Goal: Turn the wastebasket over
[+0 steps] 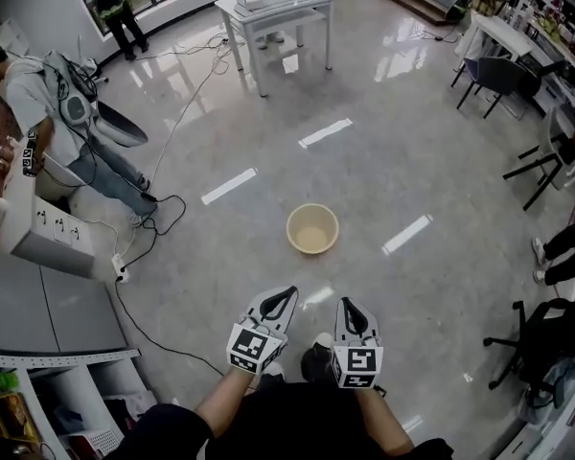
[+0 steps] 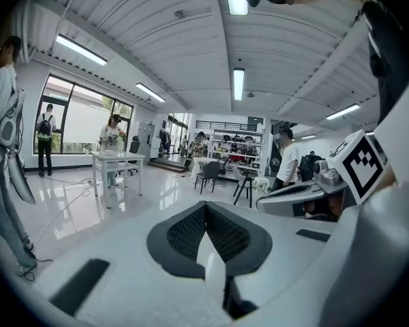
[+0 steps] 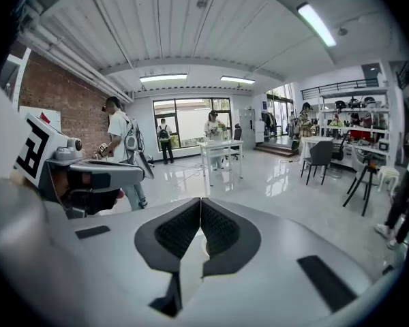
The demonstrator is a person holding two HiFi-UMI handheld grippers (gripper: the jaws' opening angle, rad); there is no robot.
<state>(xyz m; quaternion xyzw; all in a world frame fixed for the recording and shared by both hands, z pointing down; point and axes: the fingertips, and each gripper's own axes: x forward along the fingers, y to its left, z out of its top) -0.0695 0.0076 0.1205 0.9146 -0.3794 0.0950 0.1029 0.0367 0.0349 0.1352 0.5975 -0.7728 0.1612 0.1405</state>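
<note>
In the head view a beige round wastebasket (image 1: 312, 228) stands mouth up on the shiny grey floor, empty inside. My left gripper (image 1: 291, 292) and right gripper (image 1: 348, 304) hover side by side below it in the picture, clearly apart from it and held close to my body. Both are shut with nothing between the jaws. In the left gripper view the left gripper (image 2: 206, 207) points out across the room with its tips together, and in the right gripper view the right gripper (image 3: 200, 201) does likewise. The basket does not show in either gripper view.
A white table (image 1: 275, 8) stands far ahead. A person (image 1: 62, 123) with gear stands at the left beside a grey cabinet (image 1: 38, 300). Cables (image 1: 153, 223) trail over the floor at the left. Black chairs (image 1: 503, 75) and another person's legs (image 1: 565, 257) line the right side.
</note>
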